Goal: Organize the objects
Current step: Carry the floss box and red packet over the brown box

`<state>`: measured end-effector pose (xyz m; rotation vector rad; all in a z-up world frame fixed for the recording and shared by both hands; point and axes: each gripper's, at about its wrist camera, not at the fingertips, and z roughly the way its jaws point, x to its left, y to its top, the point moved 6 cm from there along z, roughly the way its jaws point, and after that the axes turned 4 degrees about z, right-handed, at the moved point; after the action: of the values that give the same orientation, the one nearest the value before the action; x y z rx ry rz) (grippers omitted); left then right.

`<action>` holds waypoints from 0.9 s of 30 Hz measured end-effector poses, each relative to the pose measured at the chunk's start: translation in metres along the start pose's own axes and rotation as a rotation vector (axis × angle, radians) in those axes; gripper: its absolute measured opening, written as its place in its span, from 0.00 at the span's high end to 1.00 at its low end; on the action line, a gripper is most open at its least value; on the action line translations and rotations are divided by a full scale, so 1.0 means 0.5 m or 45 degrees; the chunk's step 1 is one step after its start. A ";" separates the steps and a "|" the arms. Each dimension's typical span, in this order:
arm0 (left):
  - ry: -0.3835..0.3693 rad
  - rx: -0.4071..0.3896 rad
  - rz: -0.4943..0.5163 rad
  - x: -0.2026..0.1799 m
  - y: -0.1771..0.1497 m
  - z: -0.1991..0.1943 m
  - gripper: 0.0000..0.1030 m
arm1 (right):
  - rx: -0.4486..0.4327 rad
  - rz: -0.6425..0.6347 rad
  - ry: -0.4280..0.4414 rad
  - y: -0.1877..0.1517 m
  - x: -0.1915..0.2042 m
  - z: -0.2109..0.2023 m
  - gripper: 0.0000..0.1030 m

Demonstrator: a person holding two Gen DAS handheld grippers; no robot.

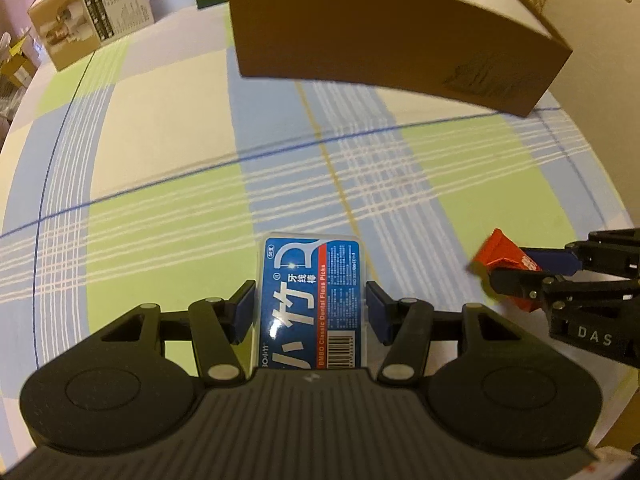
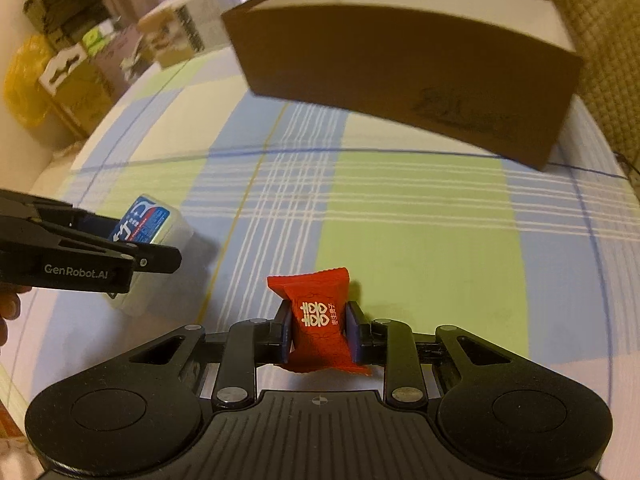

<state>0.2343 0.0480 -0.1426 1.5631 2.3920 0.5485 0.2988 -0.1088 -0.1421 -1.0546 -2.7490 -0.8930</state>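
Where readable, floss box [image 1: 312, 300] says "Dental Floss Picks".

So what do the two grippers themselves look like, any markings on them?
Both are matte black plastic. The left gripper has a ribbed base between two round discs, silver pivot pins on its linkage arms and dark blue pads; its side reads "GenRobot.AI" in white. The right gripper is built alike, with "DAS" on its side. No cables show.

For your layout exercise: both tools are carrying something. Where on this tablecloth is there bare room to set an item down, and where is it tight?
Free: the wide checked tablecloth between the tools and the brown cardboard box. Tight: the near edge, where the left tool with its floss-pick case and the right tool with its red candy sit side by side.
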 end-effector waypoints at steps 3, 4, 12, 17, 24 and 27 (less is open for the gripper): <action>-0.011 -0.042 0.006 -0.010 0.021 -0.020 0.49 | -0.051 0.044 0.002 0.017 -0.016 -0.031 0.77; -0.017 -0.059 0.007 -0.013 0.030 -0.028 0.49 | -0.067 0.054 0.004 0.023 -0.021 -0.040 0.77; -0.055 -0.173 0.025 -0.042 0.111 -0.076 0.49 | -0.210 0.102 0.027 0.101 -0.053 -0.107 0.77; -0.058 -0.255 0.050 -0.056 0.184 -0.096 0.49 | -0.289 0.106 0.022 0.169 -0.079 -0.131 0.77; -0.035 -0.354 0.079 -0.062 0.300 -0.102 0.48 | -0.395 0.106 0.005 0.275 -0.123 -0.150 0.77; -0.025 -0.380 0.086 -0.061 0.349 -0.096 0.48 | -0.433 0.102 0.002 0.325 -0.137 -0.149 0.77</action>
<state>0.3725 0.0740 -0.0249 1.5122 2.1298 0.8550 0.4428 -0.0926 -0.0175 -1.1985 -2.5888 -1.3813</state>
